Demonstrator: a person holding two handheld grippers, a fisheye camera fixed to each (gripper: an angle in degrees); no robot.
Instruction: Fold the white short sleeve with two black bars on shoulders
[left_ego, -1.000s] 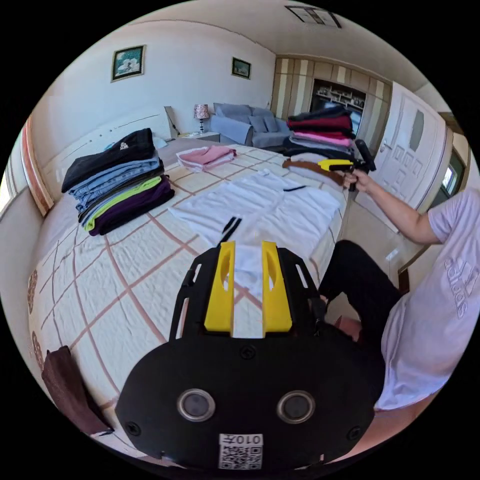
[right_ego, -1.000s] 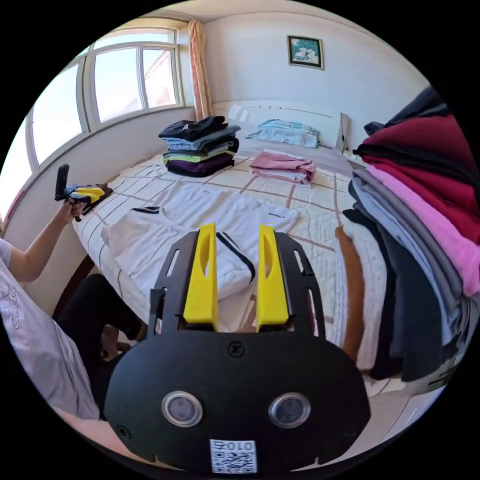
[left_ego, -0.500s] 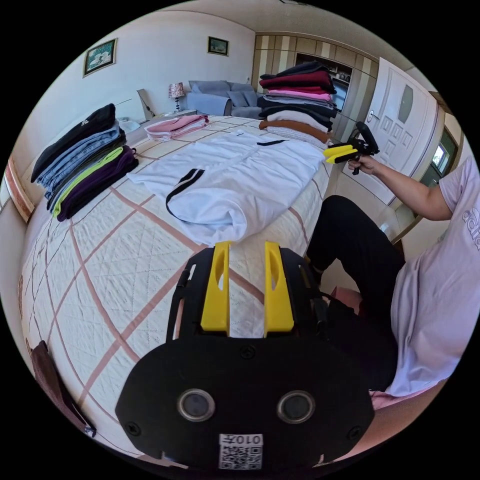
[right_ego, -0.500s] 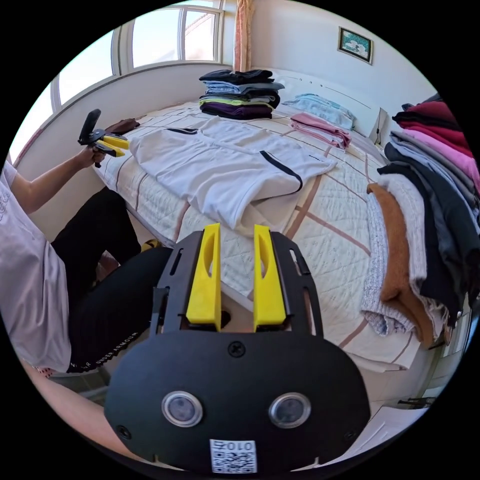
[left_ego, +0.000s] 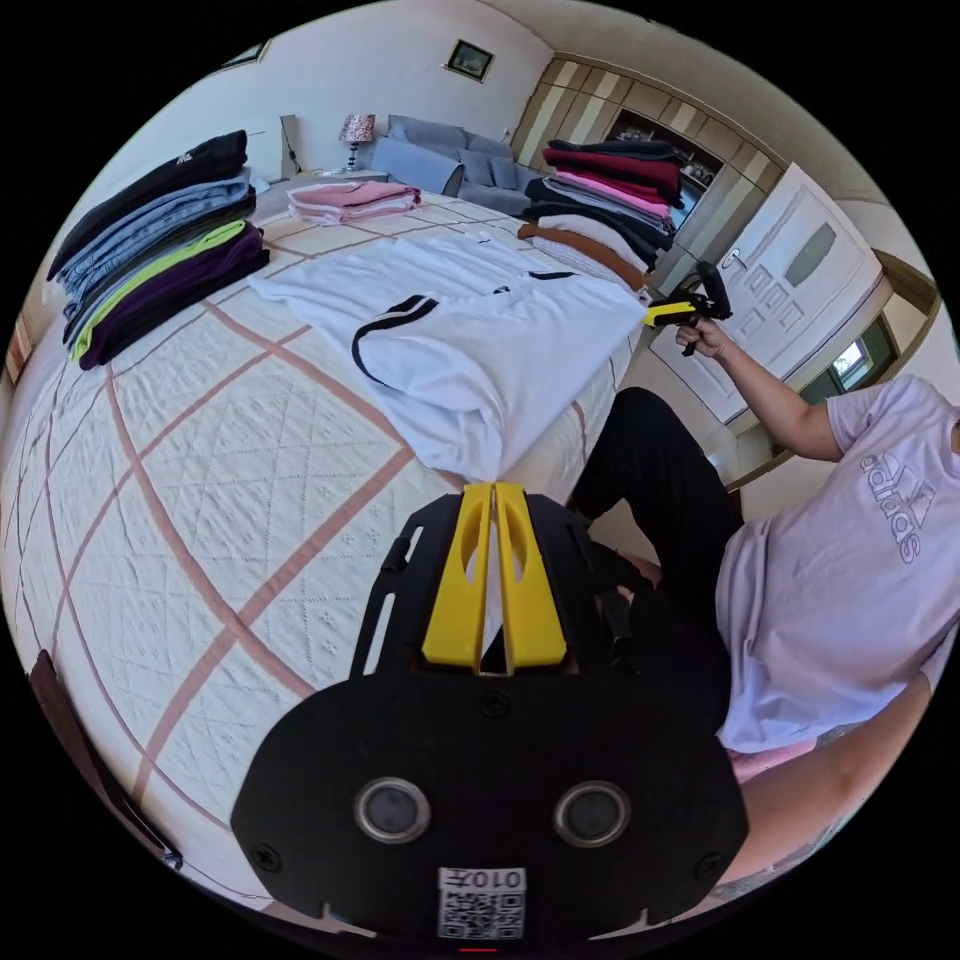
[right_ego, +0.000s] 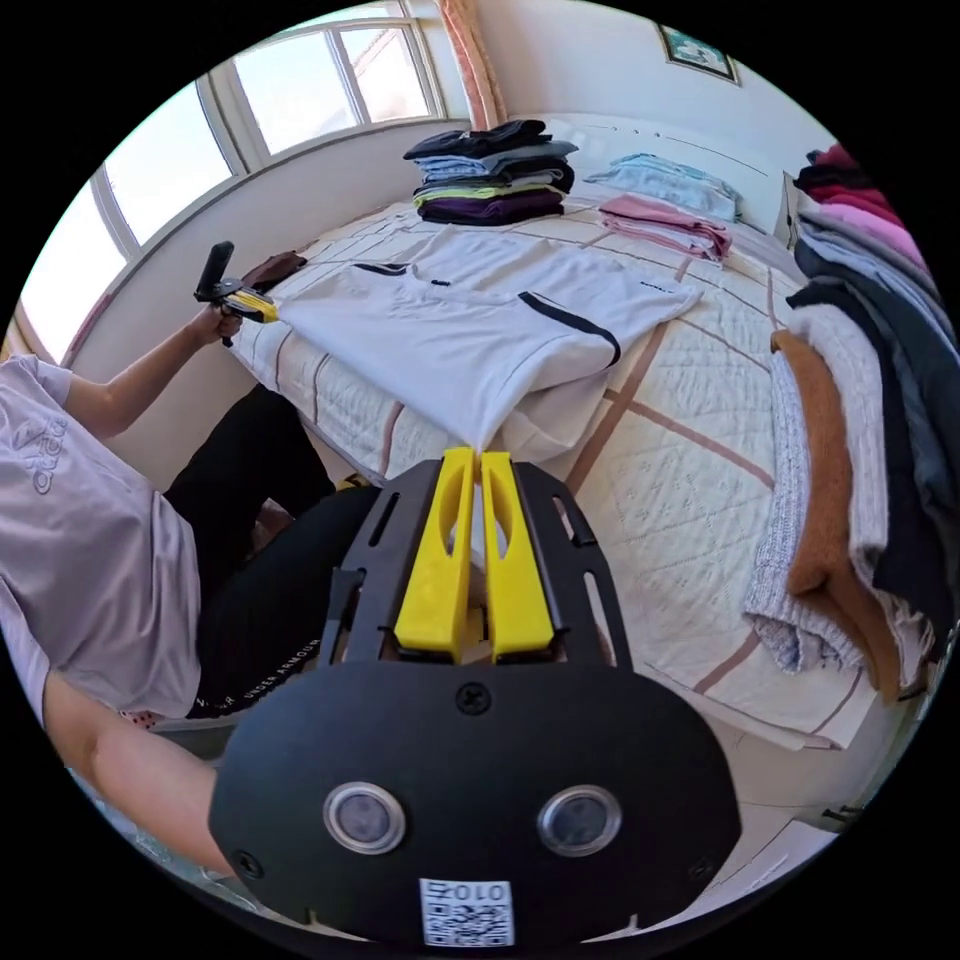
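Jaws of both tools were pressed together on cloth: left gripper (left_ego: 493, 487) pinched one near corner of the white shirt (left_ego: 470, 340), right gripper (right_ego: 476, 457) pinched the other corner at the same bed edge. Shirt lay spread on the quilted bed (left_ego: 200, 480), near hem pulled off the edge toward the seated person (left_ego: 840, 560), with the cloth drawn taut into each pinch. Risk, as I judged it: each grip looked like a thin bite at the very corner, so a hard or uneven tug could slip one corner out, and the hem would drop skewed. Lifting too fast could also drag the far collar side and rumple it, or sweep cloth against the tall stack (right_ego: 880, 400) close by on the right. Count: one shirt in work, two black bars visible on it, two grippers, two tall clothes stacks (second one the dark stack (left_ego: 150, 250)), one pink folded garment (left_ego: 350, 198).
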